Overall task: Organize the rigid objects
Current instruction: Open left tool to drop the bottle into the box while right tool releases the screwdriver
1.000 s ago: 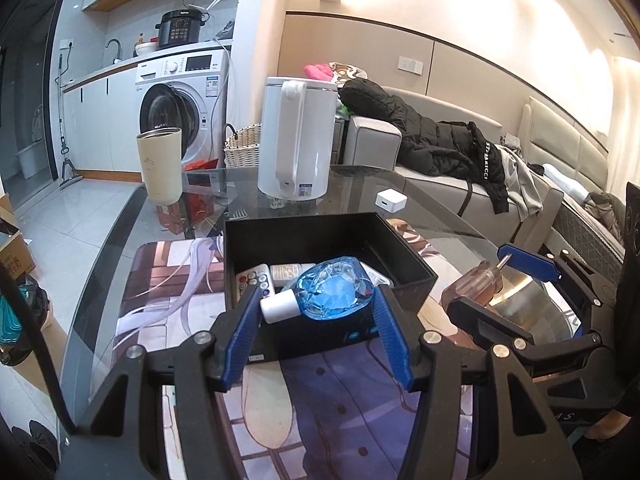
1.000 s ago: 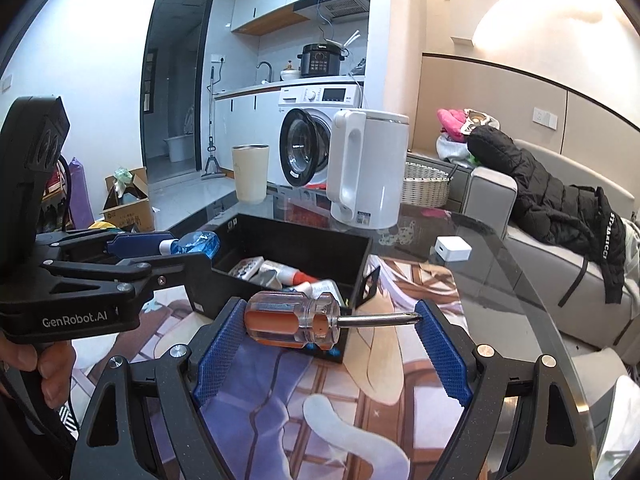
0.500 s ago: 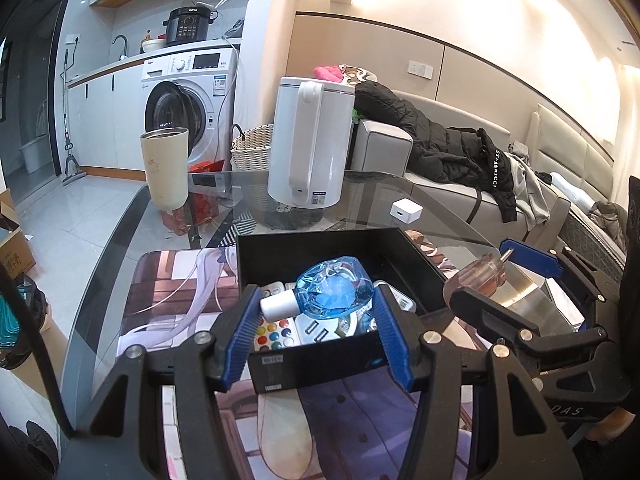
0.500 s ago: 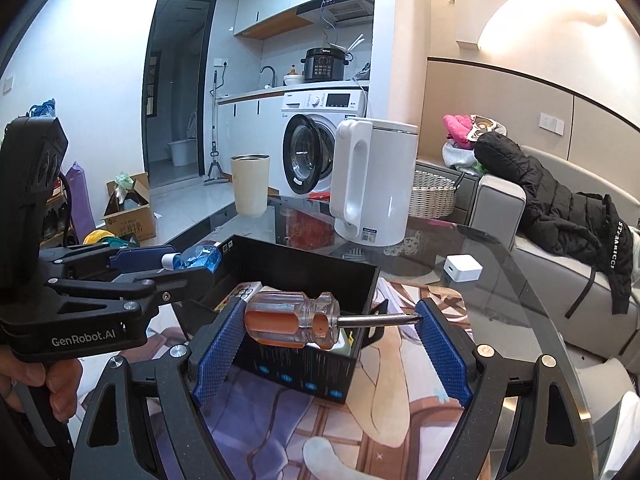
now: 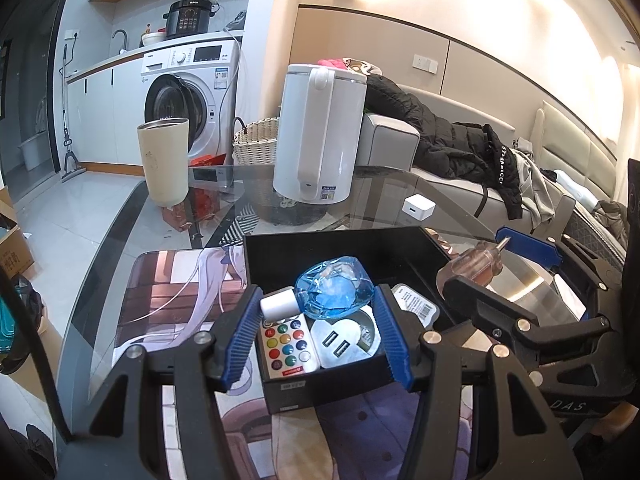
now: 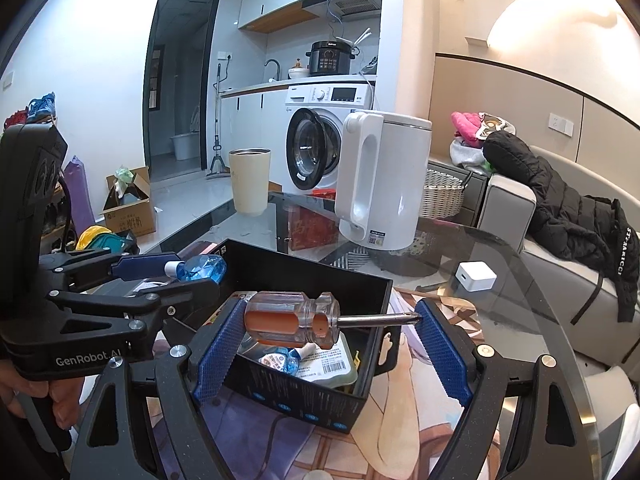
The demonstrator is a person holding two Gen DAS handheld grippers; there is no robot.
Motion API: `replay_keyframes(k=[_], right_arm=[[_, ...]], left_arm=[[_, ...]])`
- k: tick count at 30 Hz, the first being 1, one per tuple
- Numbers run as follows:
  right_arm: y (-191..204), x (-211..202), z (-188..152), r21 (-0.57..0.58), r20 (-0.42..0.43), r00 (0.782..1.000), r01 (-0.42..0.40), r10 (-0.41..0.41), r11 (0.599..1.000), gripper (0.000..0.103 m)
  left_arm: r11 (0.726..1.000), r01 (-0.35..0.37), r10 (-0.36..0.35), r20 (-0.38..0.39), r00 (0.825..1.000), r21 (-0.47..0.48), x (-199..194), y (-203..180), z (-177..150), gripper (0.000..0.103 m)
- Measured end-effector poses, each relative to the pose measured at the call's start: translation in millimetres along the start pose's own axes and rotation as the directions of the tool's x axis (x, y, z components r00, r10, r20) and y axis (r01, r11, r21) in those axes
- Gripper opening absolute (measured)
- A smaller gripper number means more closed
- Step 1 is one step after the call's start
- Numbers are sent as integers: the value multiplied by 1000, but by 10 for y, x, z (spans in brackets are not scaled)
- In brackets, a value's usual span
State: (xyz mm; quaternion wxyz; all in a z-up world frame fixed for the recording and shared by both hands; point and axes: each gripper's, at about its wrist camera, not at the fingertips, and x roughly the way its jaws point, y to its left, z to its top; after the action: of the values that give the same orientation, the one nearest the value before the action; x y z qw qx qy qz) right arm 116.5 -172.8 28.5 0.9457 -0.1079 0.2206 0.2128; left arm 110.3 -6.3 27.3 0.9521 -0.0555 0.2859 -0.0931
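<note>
Left wrist view puts your left gripper (image 5: 316,334) clenched on a faceted blue bottle (image 5: 334,293) with a white cap, hanging over the near end of the black box (image 5: 344,246). Under it you can see a remote (image 5: 286,346) with coloured round buttons, a white plug with two USB slots (image 5: 340,346) and a flat barcoded packet (image 5: 414,304).

Your right gripper (image 6: 329,346) has its ribbed blue jaws grasping a screwdriver (image 6: 296,320) end to end: clear plastic handle with an orange core, steel shaft. It sits level above the box's near right part.

Beyond the box, on the glass bench (image 6: 508,280), stand a white kettle (image 5: 320,136) and a cream tumbler (image 5: 164,160), with a small white cube (image 5: 418,209) off to the right. A printed mat (image 5: 168,280) lies under the box. "GenRobot.AI" is written on the left gripper's body. A washing machine (image 6: 324,136), a wicker basket (image 6: 442,196) and a black jacket (image 6: 572,208) on the sofa fill the background.
</note>
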Motion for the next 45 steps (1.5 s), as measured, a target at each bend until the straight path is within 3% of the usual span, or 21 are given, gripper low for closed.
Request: replay_keyframes(k=[41,45], right_arm=[[30,361,56,-34,-15,1000,-25,24,999,86],[25,332,58,-35,-4,1000,-20,20,999,93]], left_arm=[[999,-30,30,-18,999,-10,250,154,57,56],[999,-45,44,-19,999,-11,228,172,43,56]])
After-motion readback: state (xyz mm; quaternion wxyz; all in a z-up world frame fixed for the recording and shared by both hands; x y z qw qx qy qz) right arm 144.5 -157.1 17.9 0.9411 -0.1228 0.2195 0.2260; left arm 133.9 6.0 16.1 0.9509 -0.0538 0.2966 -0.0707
